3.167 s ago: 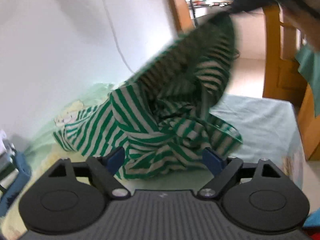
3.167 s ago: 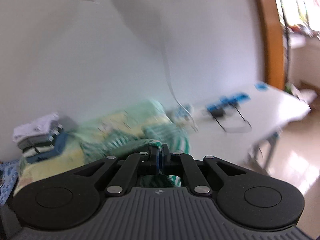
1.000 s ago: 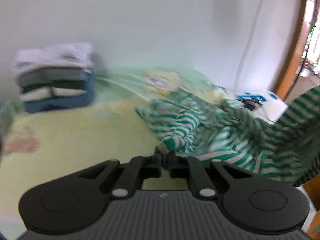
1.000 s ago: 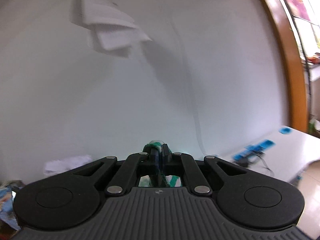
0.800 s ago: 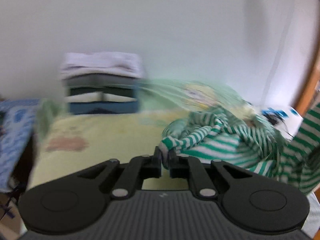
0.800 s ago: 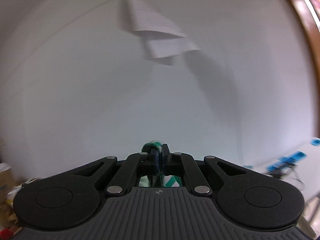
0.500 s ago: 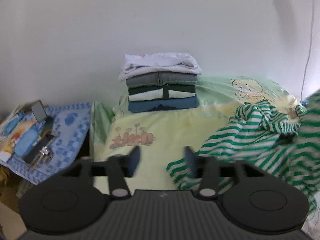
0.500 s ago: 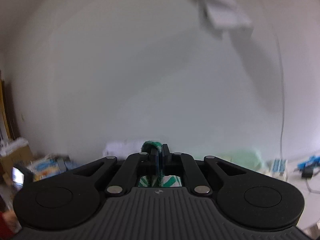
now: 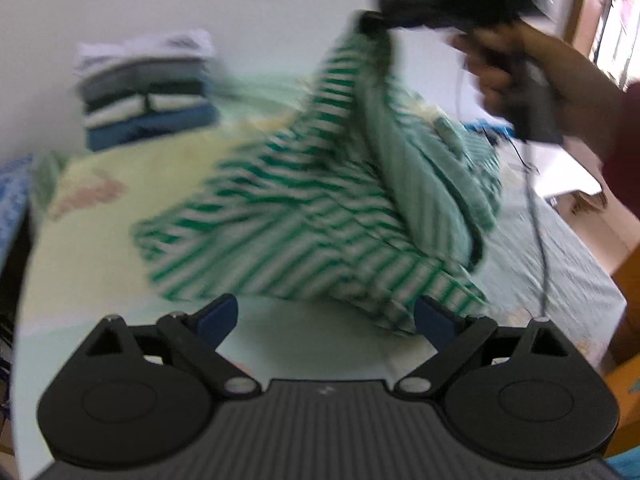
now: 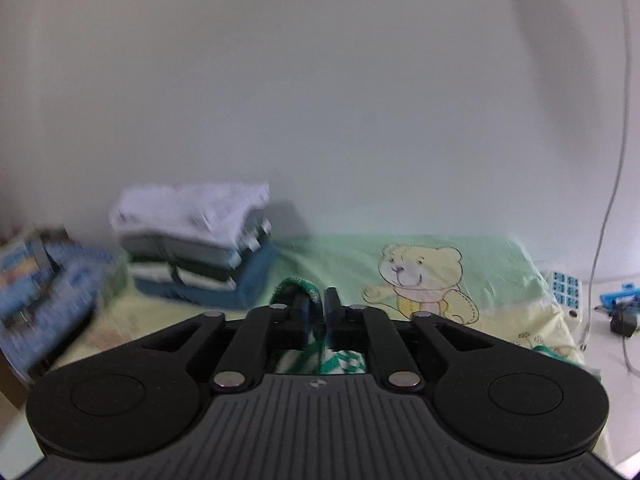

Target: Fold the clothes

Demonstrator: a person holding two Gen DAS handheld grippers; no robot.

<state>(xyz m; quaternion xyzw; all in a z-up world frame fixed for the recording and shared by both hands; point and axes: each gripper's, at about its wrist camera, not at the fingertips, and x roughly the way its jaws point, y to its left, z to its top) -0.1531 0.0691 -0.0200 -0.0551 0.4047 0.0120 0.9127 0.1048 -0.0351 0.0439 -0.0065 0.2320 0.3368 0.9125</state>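
A green-and-white striped garment point(image 9: 312, 216) hangs from my right gripper point(image 9: 372, 24), which holds it up by one edge above the bed; its lower part drapes onto the pale yellow-green sheet point(image 9: 100, 248). In the right wrist view my right gripper point(image 10: 318, 312) is shut on a green ribbed edge of the garment point(image 10: 296, 286). My left gripper point(image 9: 326, 320) is open and empty, low over the sheet just in front of the garment's hem.
A stack of folded clothes point(image 9: 146, 88) stands at the back against the white wall, also in the right wrist view point(image 10: 192, 240). A blue patterned cloth point(image 10: 44, 284) with items lies left. A bear print point(image 10: 420, 284) marks the sheet. A white table point(image 10: 616, 320) with cables is right.
My left gripper let go of the garment's cuff and opened wide. My right gripper swung round toward the folded stack, still holding the garment lifted.
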